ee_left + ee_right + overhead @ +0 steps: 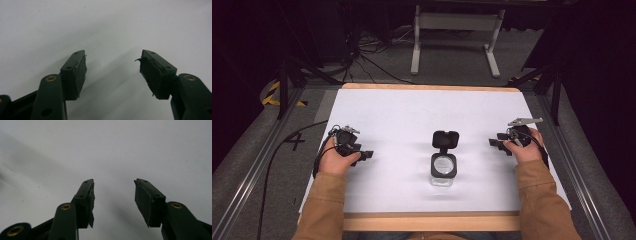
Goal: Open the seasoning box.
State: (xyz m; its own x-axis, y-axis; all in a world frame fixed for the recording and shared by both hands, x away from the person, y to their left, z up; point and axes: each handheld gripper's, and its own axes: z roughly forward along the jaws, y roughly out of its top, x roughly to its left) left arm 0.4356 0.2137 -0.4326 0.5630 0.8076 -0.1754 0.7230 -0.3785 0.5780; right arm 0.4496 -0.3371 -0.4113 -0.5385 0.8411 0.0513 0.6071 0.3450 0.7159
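Observation:
A small clear container (443,170) with a black flip lid (445,139) thrown open stands near the middle of the white table (412,115), toward the front. My left gripper (365,155) rests low over the table's left side, well apart from the container, its jaws apart and pointing inward. In the left gripper view the left gripper (112,67) holds nothing, with only white surface between the pads. My right gripper (495,143) sits at the table's right side, also open and pointing inward. The right gripper (113,195) is empty in its own view.
The white sheet lies on a wooden board (432,222) whose edge shows at the front. Metal rails (257,165) run along both sides of the table. A white stand (457,30) and cables (362,50) are on the floor beyond the far edge.

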